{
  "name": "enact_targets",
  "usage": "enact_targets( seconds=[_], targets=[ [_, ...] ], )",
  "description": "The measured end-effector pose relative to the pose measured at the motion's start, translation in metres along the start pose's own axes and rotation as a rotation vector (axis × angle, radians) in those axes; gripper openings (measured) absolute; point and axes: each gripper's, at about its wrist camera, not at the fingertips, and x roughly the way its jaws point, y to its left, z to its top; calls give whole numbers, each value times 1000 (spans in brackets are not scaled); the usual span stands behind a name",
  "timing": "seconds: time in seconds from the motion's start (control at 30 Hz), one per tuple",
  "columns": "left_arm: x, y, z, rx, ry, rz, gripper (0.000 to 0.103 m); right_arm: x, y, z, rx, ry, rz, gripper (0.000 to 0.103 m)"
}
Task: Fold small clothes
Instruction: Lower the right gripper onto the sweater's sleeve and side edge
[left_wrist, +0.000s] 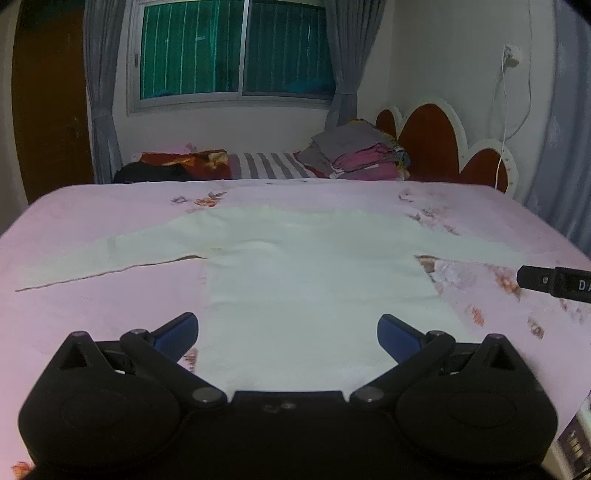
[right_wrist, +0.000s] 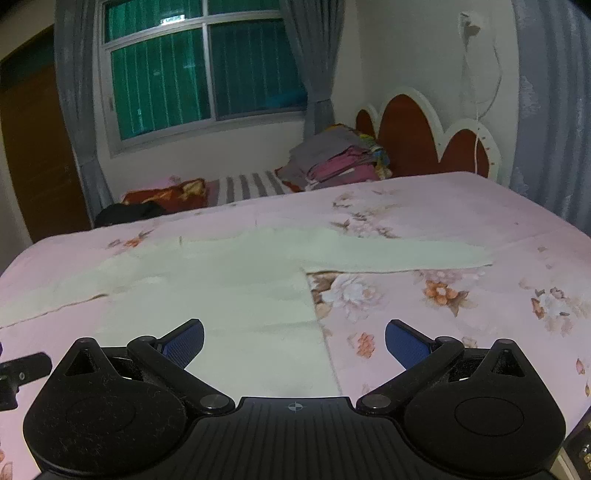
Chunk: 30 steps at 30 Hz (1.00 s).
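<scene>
White long-sleeved shirt (left_wrist: 314, 280) flat on the bed (left_wrist: 92, 325), sleeves outstretched crosswise, hem nearest; left hand-held gripper (left_wrist: 288, 332) and right hand-held gripper (right_wrist: 294, 341) both spread wide, empty

A plain white shirt (left_wrist: 317, 273) lies on a pink bedsheet (right_wrist: 461, 218) printed with orange and white flowers.

Two black grippers (left_wrist: 288, 334) (right_wrist: 294, 339), blue ribbed finger pads (left_wrist: 175, 338), silver pivot screws

Both wrist cameras look low across the bed (left_wrist: 110, 206) toward the window (right_wrist: 207, 66) at 12 o'clock, sharing the white shirt (left_wrist: 314, 273).
</scene>
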Motion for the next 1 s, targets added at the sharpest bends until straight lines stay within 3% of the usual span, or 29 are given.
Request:
enact_targets(
  seconds=[0.17,0.57,0.9,0.93,0.97,1.0],
  targets=[
    [18,-5,9,-5,4,-44,103,19,-25,15,50,-3,-49,103],
    [94,-25,57,-48,0,35,103,96,-109,54,145,-26,-66,103],
    [188,-63,78,-46,109,87,103,173,-214,80,270,-35,-165,102],
    [194,-66,79,-40,115,93,103,179,-224,81,285,-38,-179,94],
    [198,-68,79,-36,121,98,103,185,-234,82,300,-40,-187,74],
    [202,-69,80,-34,127,104,103,191,-244,83,319,-33,-196,70]
  ],
)
